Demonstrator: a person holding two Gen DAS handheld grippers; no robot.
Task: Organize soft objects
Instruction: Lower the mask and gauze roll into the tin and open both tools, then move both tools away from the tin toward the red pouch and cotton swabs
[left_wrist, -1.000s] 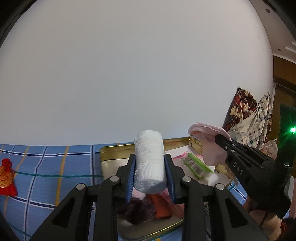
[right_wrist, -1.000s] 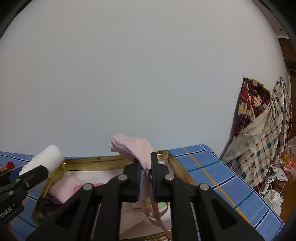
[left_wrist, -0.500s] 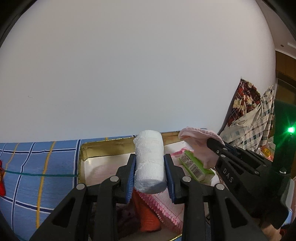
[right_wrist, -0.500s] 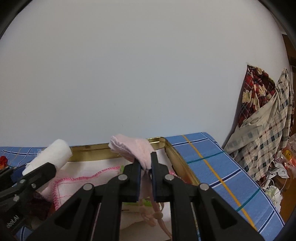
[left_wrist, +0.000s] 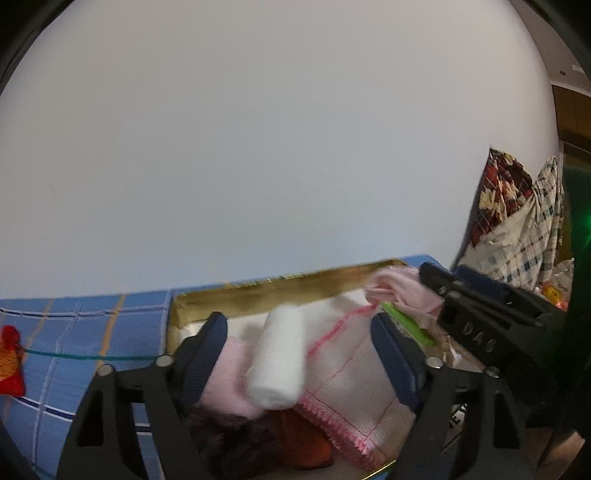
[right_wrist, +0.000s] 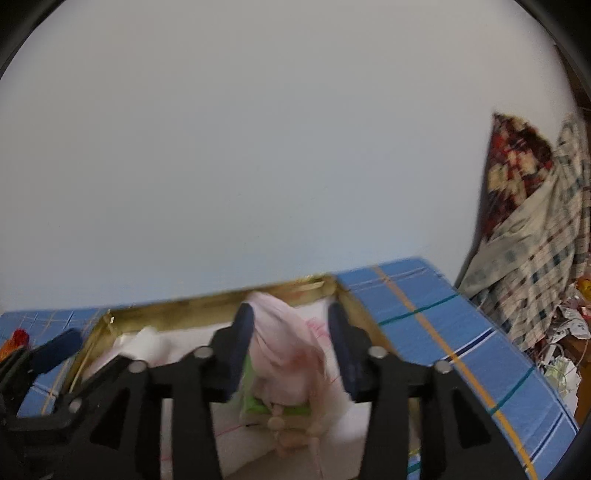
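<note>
A: Left wrist view first, biggest thing down. What carries it all?

B: A blue checked cloth (left_wrist: 110, 332) over the surface, maybe a bed, and on it a gold-rimmed tray (left_wrist: 266, 295) already holding soft things: a white cloth with pink stitching (left_wrist: 351, 362), something fluffy and pink, something orange.

A: And the left gripper (left_wrist: 299, 354)?

B: Its jaws have just been opening and stand wide. The white gauze roll (left_wrist: 277, 354) sits between them, touching neither pad, blurred, so I judge it is dropping into the tray. Its long axis runs away from the camera, tilted a little right.

A: Right wrist view?

B: Same story. The right gripper (right_wrist: 291, 343) has just been opening to a middling gap. The pink cloth pouch (right_wrist: 284, 354) hangs between the pads, slumping toward the left one; whether it brushes that pad I cannot tell. Its beaded cord (right_wrist: 280, 424) trails down onto the white cloth, beside a green packet (right_wrist: 255, 402).

A: So what does the next move turn on?

B: Both things lie straight ahead and below their own grippers, inside the rim. I'd back each hand out along its fingers.
</note>
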